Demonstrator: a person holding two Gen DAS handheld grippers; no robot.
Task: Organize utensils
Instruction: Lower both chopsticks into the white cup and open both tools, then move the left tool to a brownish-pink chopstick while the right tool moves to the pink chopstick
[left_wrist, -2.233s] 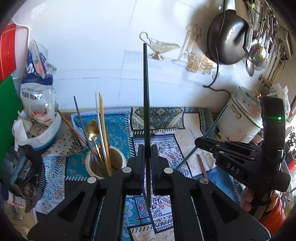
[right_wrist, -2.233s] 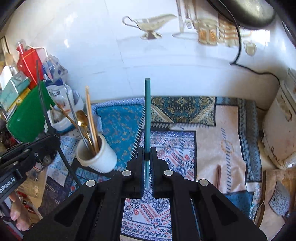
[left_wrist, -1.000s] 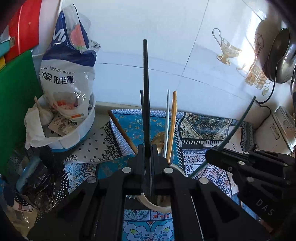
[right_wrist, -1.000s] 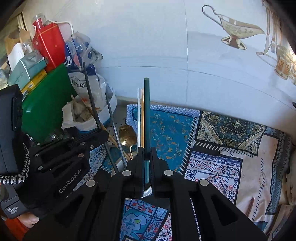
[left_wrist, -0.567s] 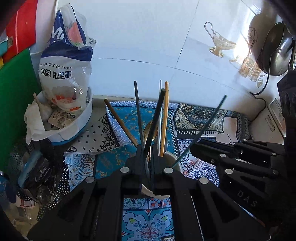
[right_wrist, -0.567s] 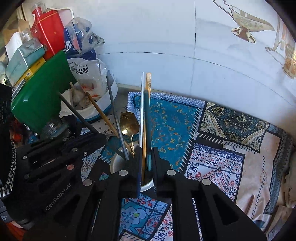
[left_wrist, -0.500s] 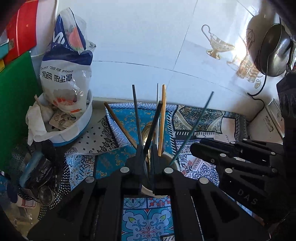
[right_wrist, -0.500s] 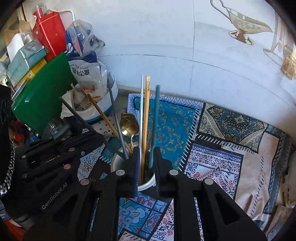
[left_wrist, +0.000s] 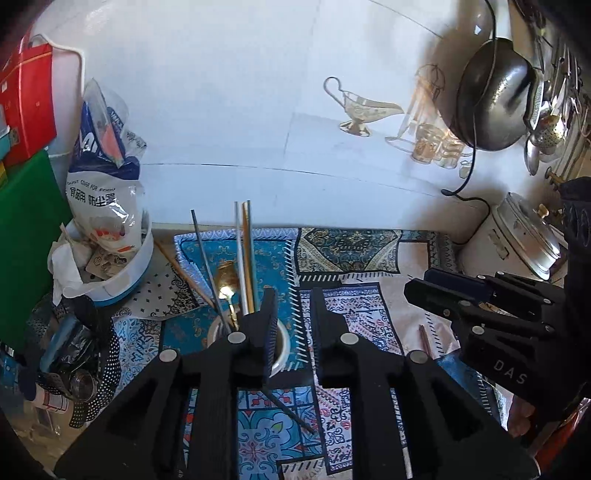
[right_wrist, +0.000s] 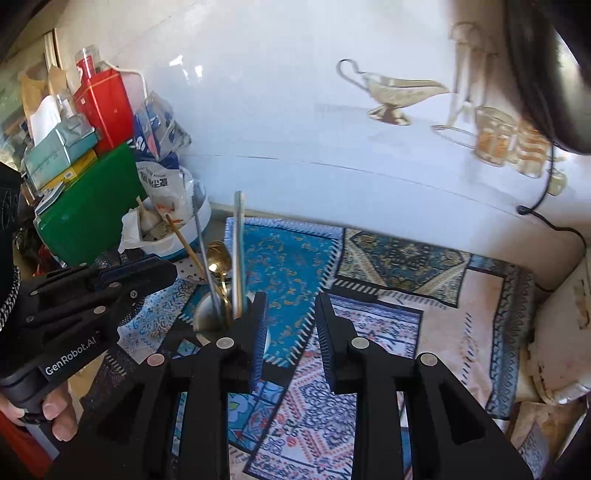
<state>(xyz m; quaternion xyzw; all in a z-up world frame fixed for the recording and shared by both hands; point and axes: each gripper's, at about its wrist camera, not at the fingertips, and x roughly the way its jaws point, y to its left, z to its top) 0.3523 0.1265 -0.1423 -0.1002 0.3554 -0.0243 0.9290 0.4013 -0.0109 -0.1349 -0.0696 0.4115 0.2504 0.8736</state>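
A white cup (left_wrist: 282, 354) stands on the patterned mat and holds several upright sticks (left_wrist: 246, 258) and a gold spoon (left_wrist: 226, 280); it also shows in the right wrist view (right_wrist: 207, 314). My left gripper (left_wrist: 293, 328) is open and empty just right of the cup. A thin dark stick (left_wrist: 288, 410) lies on the mat under its fingers. My right gripper (right_wrist: 290, 325) is open and empty, right of the cup. A brown chopstick (left_wrist: 424, 338) lies on the mat to the right.
A white bowl (left_wrist: 125, 273) with a food bag and wrappers sits at the left by a green board (left_wrist: 22, 236). A white rice cooker (left_wrist: 513, 236) stands at the right. The tiled wall is behind.
Both grippers have opened and let go of their sticks at the cup. Both have drawn back a little to the right. The dark stick now lies on the mat.
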